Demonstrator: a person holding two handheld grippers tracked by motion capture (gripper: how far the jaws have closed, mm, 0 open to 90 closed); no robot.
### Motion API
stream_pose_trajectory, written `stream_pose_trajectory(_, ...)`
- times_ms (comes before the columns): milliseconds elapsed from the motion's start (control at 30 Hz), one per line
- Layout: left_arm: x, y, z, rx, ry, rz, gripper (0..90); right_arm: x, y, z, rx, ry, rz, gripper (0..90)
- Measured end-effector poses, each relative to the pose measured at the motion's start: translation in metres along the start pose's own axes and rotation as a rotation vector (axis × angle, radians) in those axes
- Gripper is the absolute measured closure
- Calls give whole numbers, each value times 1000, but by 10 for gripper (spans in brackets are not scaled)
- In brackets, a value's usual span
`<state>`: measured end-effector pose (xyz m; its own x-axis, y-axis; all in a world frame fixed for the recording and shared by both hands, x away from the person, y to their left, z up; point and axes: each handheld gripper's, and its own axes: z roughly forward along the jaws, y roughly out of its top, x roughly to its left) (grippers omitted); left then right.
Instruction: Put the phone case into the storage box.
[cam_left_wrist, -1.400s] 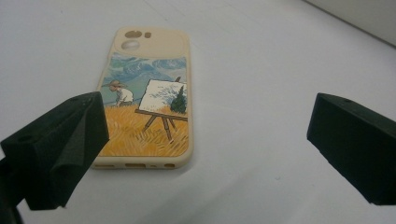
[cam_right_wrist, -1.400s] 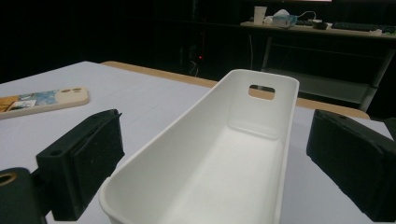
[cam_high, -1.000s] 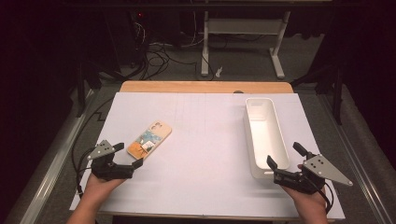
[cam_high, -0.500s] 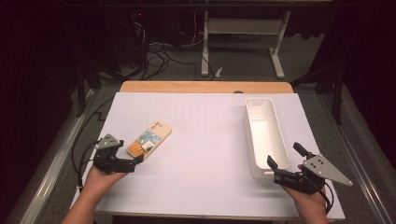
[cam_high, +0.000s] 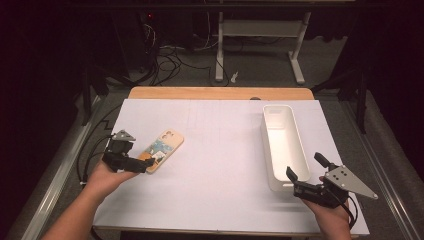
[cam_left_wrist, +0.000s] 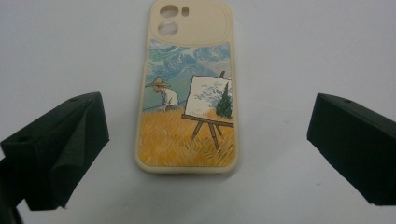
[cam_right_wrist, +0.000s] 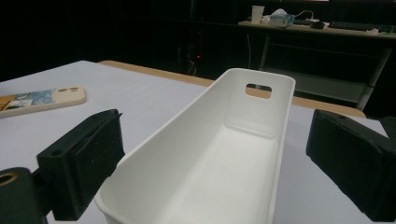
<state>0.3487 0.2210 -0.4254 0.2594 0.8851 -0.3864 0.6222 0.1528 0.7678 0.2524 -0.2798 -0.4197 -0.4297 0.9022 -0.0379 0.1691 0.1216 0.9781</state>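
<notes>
- The left gripper (cam_high: 142, 165) has moved forward since a second ago: before, it was well short of the phone case (cam_high: 161, 149), and now its jaws stand at the near end of the case.
- In the left gripper view the two jaws are wide apart, one at each side of the phone case (cam_left_wrist: 187, 88), and they do not touch it yet. The case lies flat on the white table cover (cam_high: 220, 150), picture side up, with its camera holes at the end far from the gripper.
- The phone case itself has not moved. It is well to the left of the white bin (cam_high: 282, 145).
- The right gripper (cam_high: 307, 172) has stayed at the near end of the bin, jaws apart, one at each side of the bin's (cam_right_wrist: 210, 154) end, holding nothing.
- I judge that the approach is almost finished, and the next step is to close the left jaws on the case's long sides and probably carry it to the bin.
</notes>
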Motion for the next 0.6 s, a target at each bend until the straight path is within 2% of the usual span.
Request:
stream_pose_trajectory(233,-5,6,11,99,38,62,1,0,0,0,-1,3,0,49)
stream_pose_trajectory(467,-9,13,24,183,75,67,1,0,0,0,-4,5,-2,49)
stream_pose_trajectory(600,-9,15,33,254,102,77,2,0,0,0,-4,5,-1,49)
